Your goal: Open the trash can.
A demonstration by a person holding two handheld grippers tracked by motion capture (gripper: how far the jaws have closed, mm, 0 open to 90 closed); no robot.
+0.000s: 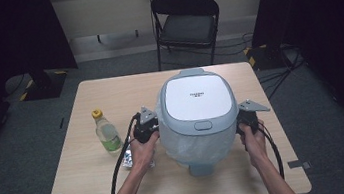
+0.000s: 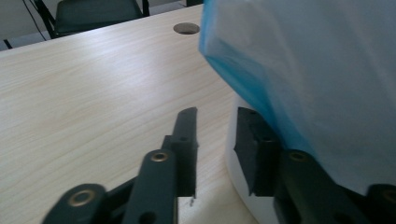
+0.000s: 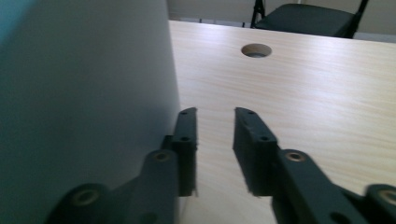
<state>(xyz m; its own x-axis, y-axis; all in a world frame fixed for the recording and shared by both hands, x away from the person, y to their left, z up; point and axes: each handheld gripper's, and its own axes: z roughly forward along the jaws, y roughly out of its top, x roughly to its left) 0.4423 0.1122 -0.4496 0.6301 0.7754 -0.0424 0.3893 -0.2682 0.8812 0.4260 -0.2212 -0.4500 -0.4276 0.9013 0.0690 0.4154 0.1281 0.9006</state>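
A grey pedal bin (image 1: 195, 99) with a white lid stands in the middle of the wooden table (image 1: 109, 92), lined with a clear bluish bag (image 1: 186, 145) that hangs out under the lid. My left gripper (image 1: 152, 130) sits low against the bin's left side. In the left gripper view its jaws (image 2: 215, 126) stand a little apart with nothing between them, the bin's white wall (image 2: 236, 158) just behind the right jaw and the bag (image 2: 303, 70) above. My right gripper (image 1: 242, 119) is at the bin's right side, jaws (image 3: 215, 123) apart over bare table, beside the bin wall (image 3: 84, 102).
A plastic bottle (image 1: 107, 133) with a yellow cap stands left of my left hand, and a small foil packet (image 1: 128, 158) lies by that wrist. A black folding chair (image 1: 185, 22) stands behind the table. A round cable hole (image 3: 256, 50) is in the tabletop.
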